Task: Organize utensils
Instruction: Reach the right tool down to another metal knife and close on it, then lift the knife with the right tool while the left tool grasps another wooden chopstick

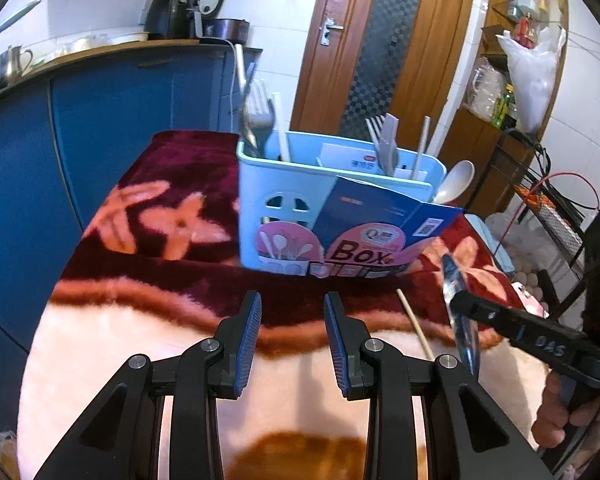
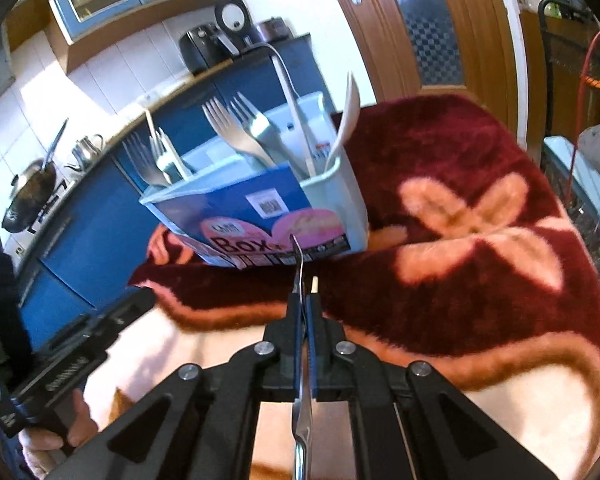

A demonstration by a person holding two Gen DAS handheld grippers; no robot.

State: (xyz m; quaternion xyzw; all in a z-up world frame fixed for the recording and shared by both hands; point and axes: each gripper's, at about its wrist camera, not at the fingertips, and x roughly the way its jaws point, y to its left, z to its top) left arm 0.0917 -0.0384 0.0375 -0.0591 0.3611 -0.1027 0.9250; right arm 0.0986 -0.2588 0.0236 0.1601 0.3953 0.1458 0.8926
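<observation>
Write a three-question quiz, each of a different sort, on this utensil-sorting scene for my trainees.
1. True or false: the right hand-held gripper is shut on a metal utensil.
2. Which holds nothing? A) left hand-held gripper B) right hand-held gripper
3. Fill in: the forks stand in the light blue ____.

Key: 1 true; 2 A; 3 box. A chopstick lies on the blanket.

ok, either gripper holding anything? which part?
Right gripper is shut on a metal utensil, gripped midway along it; which kind cannot be told. Left gripper holds nothing.
</observation>
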